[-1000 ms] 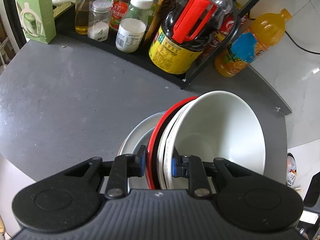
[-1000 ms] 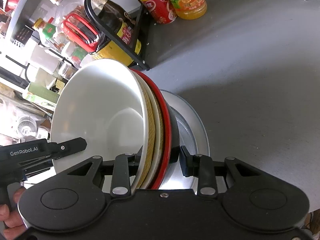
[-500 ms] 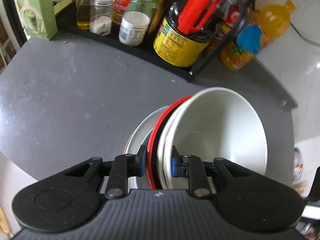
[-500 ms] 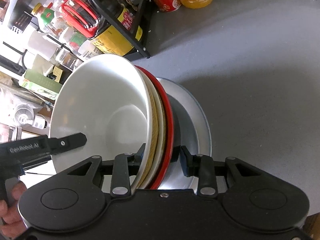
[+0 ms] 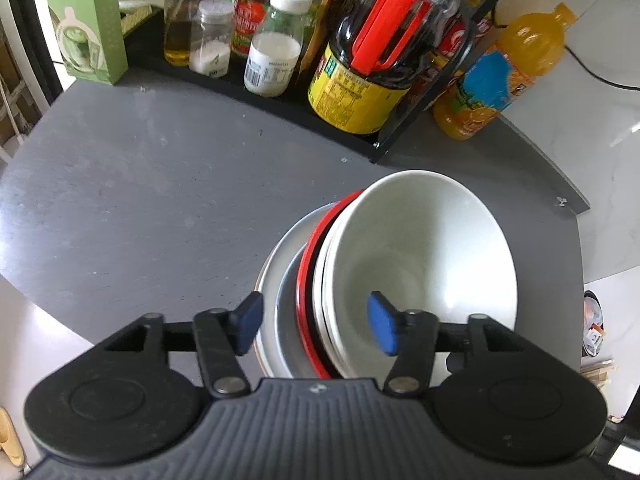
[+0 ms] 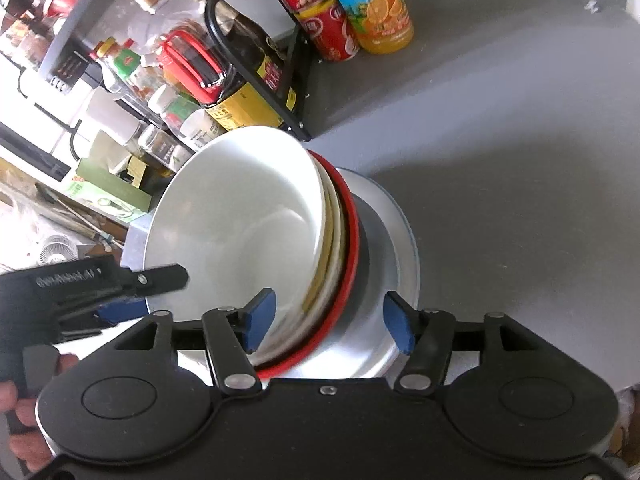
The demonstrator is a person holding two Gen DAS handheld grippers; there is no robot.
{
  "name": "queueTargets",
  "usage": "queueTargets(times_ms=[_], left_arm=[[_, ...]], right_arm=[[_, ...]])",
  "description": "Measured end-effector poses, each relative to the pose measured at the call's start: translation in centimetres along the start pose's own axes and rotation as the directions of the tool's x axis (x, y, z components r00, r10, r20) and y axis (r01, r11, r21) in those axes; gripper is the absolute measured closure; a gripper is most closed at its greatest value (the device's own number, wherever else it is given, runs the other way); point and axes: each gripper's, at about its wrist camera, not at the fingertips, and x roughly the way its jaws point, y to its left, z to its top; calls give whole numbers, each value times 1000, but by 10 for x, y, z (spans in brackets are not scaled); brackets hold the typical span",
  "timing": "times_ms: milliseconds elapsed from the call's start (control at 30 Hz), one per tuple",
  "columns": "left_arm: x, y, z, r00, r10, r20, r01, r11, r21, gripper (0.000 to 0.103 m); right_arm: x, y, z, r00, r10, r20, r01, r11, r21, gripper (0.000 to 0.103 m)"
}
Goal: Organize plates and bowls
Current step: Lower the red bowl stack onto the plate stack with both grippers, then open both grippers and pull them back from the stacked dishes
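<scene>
A nested stack sits on the grey counter: a white bowl [image 5: 424, 252] on top, cream bowls under it, a red-rimmed black bowl [image 5: 306, 276], and a silver plate [image 5: 268, 276] at the bottom. In the right wrist view the same white bowl [image 6: 240, 220], red-rimmed bowl [image 6: 352, 240] and silver plate [image 6: 400, 236] appear. My left gripper [image 5: 316, 324] is open, its blue pads apart on either side of the stack's rims. My right gripper [image 6: 328, 320] is open too, straddling the opposite rims. The left gripper [image 6: 136, 280] shows across the bowl.
A black wire rack [image 5: 424, 120] holds sauce bottles, jars and a dark jug with a red handle [image 5: 360, 92] behind the stack. An orange juice bottle [image 5: 500, 80] and red cans [image 6: 324, 24] stand beside it. A green box [image 5: 88, 36] is far left. A hand [image 6: 16, 420] holds the left gripper.
Both grippers were shut on the stack's rims half a second ago; both have now opened wide. The stack sits lower and rests on the counter.
</scene>
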Motion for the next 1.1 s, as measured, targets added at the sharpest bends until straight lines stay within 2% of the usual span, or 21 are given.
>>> queueTargets(times_ms=[67, 133, 200, 267, 333, 400, 533, 667, 700, 800, 967, 1100], left_arm=[[-10, 1, -8, 1000, -10, 29, 10, 1000, 6, 34], [-16, 4, -16, 1000, -20, 14, 21, 1000, -9, 30], [-25, 7, -24, 999, -32, 3, 32, 999, -2, 29], [-32, 6, -30, 1000, -7, 15, 6, 999, 46, 28], [-38, 3, -35, 999, 28, 35, -31, 994, 105, 26], [-43, 2, -38, 998, 51, 49, -56, 991, 122, 25], [-56, -3, -46, 997, 33, 65, -43, 987, 156, 22], [-67, -13, -59, 995, 23, 102, -44, 976, 215, 14], [-67, -15, -61, 995, 25, 99, -47, 974, 221, 13], [-72, -21, -72, 997, 22, 75, -38, 972, 232, 13], [-85, -32, -92, 996, 19, 88, -44, 955, 294, 12], [-90, -35, -103, 994, 7, 106, -42, 944, 327, 11]], right_arm=[[-9, 2, -7, 999, 7, 33, -7, 1000, -11, 42], [-18, 6, -14, 998, 14, 61, -12, 999, -40, 39], [-27, 15, -23, 994, -1, 106, 12, 994, -111, 27], [-35, 20, -31, 989, -12, 144, 35, 988, -153, 23], [-41, 20, -38, 988, -3, 156, 25, 990, -139, 23], [-49, 20, -43, 985, 6, 171, 16, 992, -127, 22], [-72, 17, -55, 975, -13, 220, 38, 993, -111, 20], [-93, 8, -62, 969, -30, 245, 28, 1000, 11, 18], [-98, 9, -66, 966, -34, 255, 30, 999, 22, 15], [-113, 9, -78, 955, -59, 292, 56, 998, 18, 7], [-128, 2, -93, 943, -82, 323, 75, 997, 34, 6], [-137, -2, -105, 923, -131, 362, 121, 991, 51, 6]])
